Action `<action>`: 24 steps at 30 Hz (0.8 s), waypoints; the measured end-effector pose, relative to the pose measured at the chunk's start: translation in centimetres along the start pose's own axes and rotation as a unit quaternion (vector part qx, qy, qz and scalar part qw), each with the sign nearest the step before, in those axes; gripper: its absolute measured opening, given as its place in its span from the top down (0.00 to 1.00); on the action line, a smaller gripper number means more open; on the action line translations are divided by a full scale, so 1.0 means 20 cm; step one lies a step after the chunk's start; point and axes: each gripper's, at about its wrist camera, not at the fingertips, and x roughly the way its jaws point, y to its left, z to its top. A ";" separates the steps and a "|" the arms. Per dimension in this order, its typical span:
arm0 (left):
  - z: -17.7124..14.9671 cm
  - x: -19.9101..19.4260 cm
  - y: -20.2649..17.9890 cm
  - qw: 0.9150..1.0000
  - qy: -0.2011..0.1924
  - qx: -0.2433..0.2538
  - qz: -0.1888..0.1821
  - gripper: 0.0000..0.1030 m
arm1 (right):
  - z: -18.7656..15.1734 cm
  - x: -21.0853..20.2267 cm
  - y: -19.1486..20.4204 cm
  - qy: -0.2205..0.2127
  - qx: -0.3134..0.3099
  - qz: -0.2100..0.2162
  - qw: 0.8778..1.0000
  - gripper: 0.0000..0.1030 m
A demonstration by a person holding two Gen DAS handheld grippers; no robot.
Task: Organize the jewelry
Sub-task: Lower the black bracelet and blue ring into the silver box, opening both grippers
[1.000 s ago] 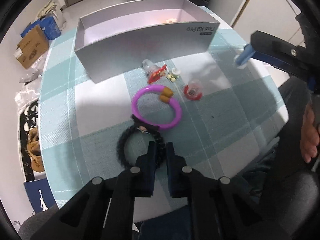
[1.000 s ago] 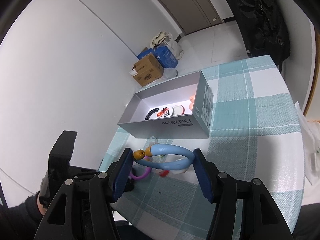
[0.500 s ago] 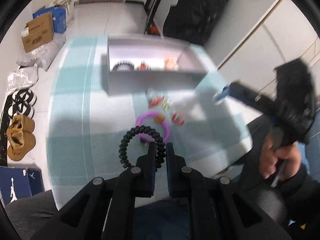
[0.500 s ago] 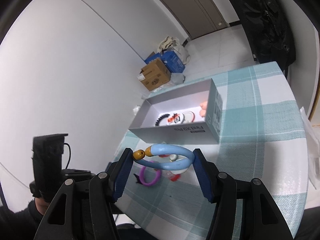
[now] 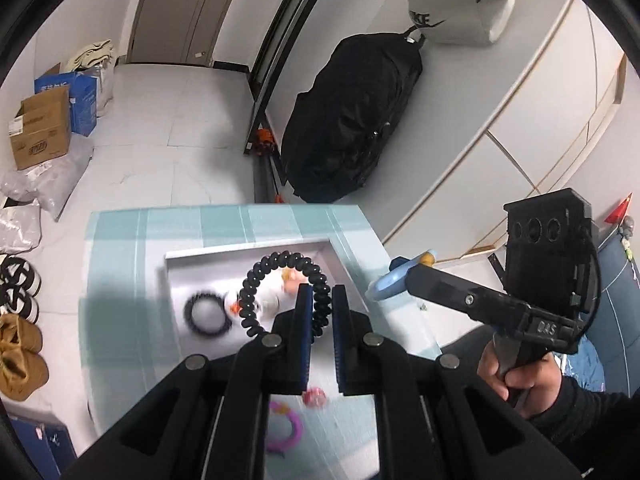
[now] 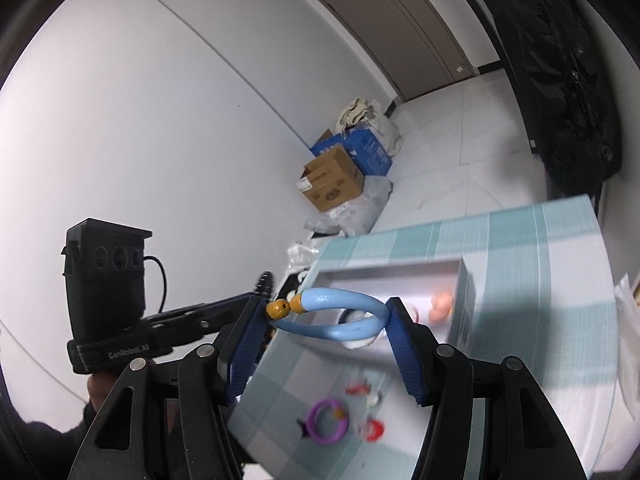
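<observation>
My left gripper [image 5: 320, 312] is shut on a black coiled bracelet [image 5: 280, 266] and holds it in the air above the open grey box [image 5: 248, 250]. My right gripper [image 6: 326, 322] is shut on a light blue bangle [image 6: 340, 312] with orange ends, also held high over the box [image 6: 466, 304]; it shows in the left wrist view [image 5: 394, 280]. Inside the box lie a black ring [image 5: 206, 314] and small white and orange pieces. A purple bangle [image 6: 328, 426] and small red pieces [image 6: 372, 428] lie on the checked tablecloth [image 6: 540, 380].
The table [image 5: 120, 320] stands over a white tiled floor. Cardboard and blue boxes [image 5: 40, 128] and shoes [image 5: 18, 344] sit on the floor to the left. A black bag [image 5: 352, 120] hangs beyond the table.
My left gripper has lifted the black bracelet off the table and carried it up over the box. My right gripper has risen with the blue bangle still in it.
</observation>
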 end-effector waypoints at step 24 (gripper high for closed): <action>0.13 0.23 0.24 0.998 0.034 -0.046 0.016 0.94 | 0.09 0.42 -0.19 0.077 0.006 -0.063 0.995 0.37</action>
